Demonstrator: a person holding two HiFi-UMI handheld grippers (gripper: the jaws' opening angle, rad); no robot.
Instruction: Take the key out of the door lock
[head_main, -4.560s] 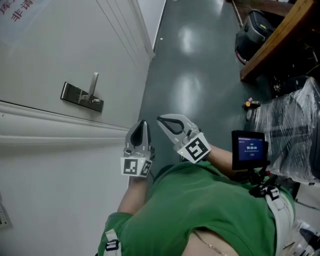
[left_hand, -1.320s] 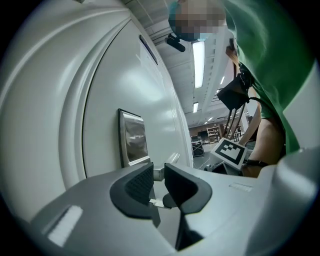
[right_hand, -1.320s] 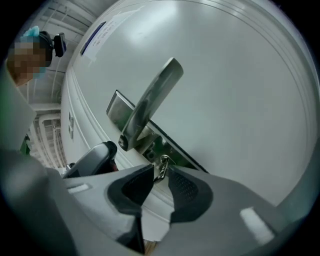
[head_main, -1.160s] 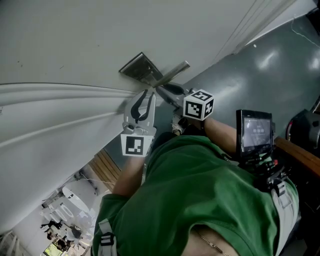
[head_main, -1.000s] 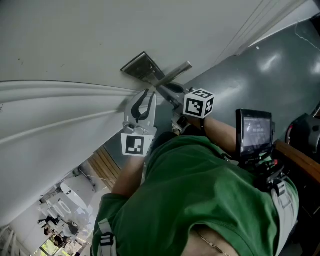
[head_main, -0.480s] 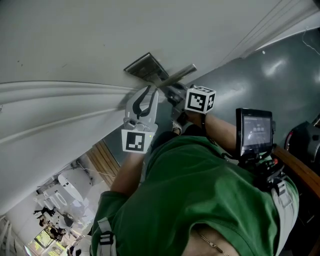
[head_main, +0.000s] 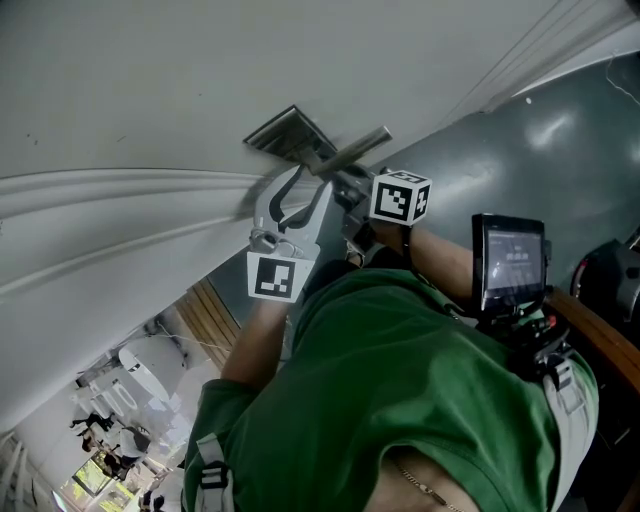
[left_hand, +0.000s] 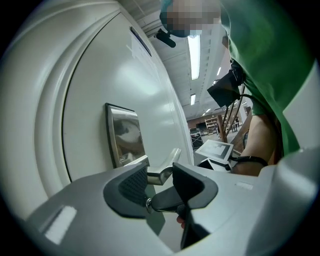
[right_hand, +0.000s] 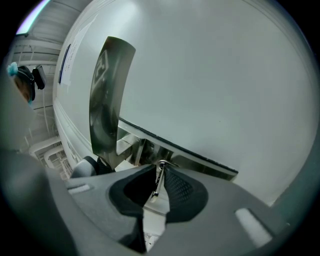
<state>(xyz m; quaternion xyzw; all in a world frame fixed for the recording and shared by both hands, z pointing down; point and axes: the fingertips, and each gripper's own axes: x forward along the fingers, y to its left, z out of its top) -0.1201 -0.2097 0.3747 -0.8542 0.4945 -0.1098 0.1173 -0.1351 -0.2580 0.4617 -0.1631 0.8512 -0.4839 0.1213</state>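
The steel lock plate (head_main: 288, 132) and lever handle (head_main: 352, 152) sit on the pale door (head_main: 150, 90). My right gripper (head_main: 343, 187) reaches in just below the handle. In the right gripper view its jaws (right_hand: 157, 184) are closed on the thin metal key (right_hand: 158, 181), whose ring (right_hand: 162, 164) shows at the top. My left gripper (head_main: 306, 186) is beside it under the plate, and its jaws are opening. In the left gripper view the key ring (left_hand: 148, 203) and a dark fingertip of the right gripper lie between the pads (left_hand: 134, 186), which do not press on them.
A raised moulding (head_main: 120, 190) runs across the door left of the lock. A small screen (head_main: 510, 262) is strapped to the person's right forearm. Dark floor (head_main: 560, 150) lies to the right, and a wooden bench edge (head_main: 600, 330) is at far right.
The left gripper's jaws have spread apart since half a second ago. Both grippers have risen from waist height to the lock over the earlier frames. The right gripper stays under the handle.
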